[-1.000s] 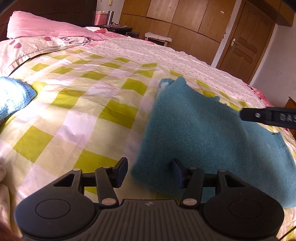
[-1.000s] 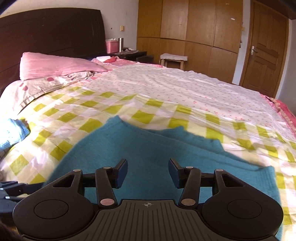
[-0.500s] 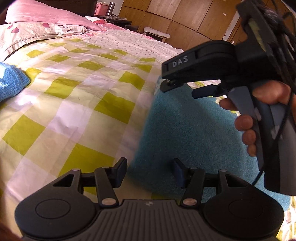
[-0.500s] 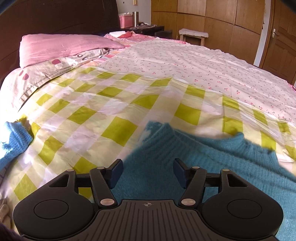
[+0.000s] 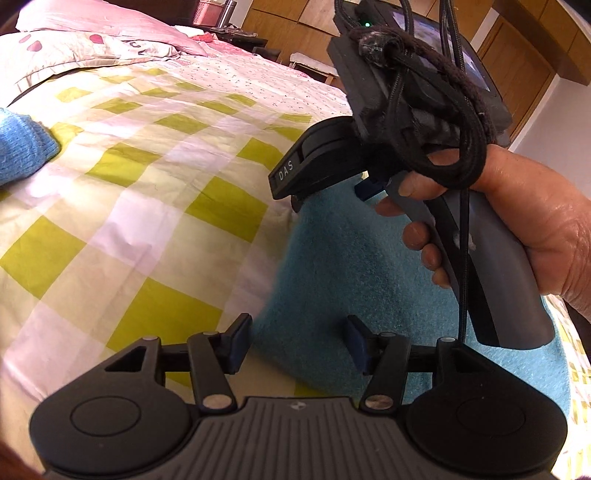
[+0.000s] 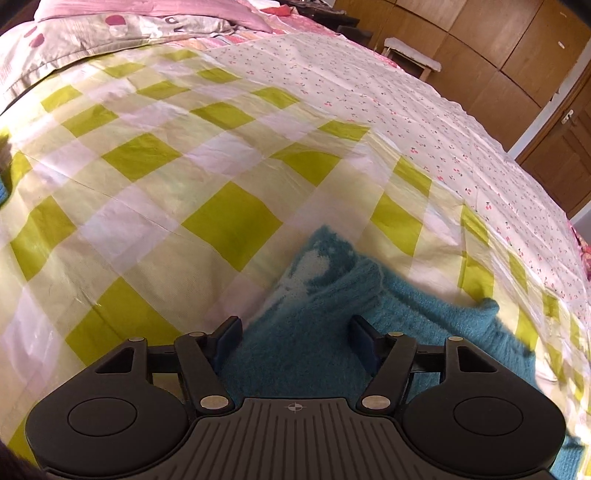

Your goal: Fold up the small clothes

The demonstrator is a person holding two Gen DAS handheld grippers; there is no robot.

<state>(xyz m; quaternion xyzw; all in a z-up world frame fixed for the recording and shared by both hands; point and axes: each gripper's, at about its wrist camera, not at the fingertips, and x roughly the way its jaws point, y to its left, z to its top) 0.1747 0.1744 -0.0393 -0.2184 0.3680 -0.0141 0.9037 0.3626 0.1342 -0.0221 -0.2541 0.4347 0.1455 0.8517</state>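
Note:
A teal knitted sweater (image 5: 343,273) lies flat on the yellow-checked bedspread (image 5: 140,192). My left gripper (image 5: 297,345) is open over the sweater's near left corner, with nothing between its pads. My right gripper (image 6: 297,343) is open and empty, low over the sweater's far corner (image 6: 317,295), where a white pattern shows on the knit. In the left wrist view the right gripper's body (image 5: 436,147) and the hand holding it hang over the sweater.
A light blue knitted garment (image 5: 22,147) lies at the left edge of the bed. Pink pillows (image 5: 92,33) sit at the headboard end. A cherry-print sheet (image 6: 406,110) covers the far side. Wooden wardrobes (image 6: 498,40) stand behind.
My right gripper has swung left and forward across the sweater to its far corner and dropped lower. My left gripper has stayed at the near corner. Both stay open.

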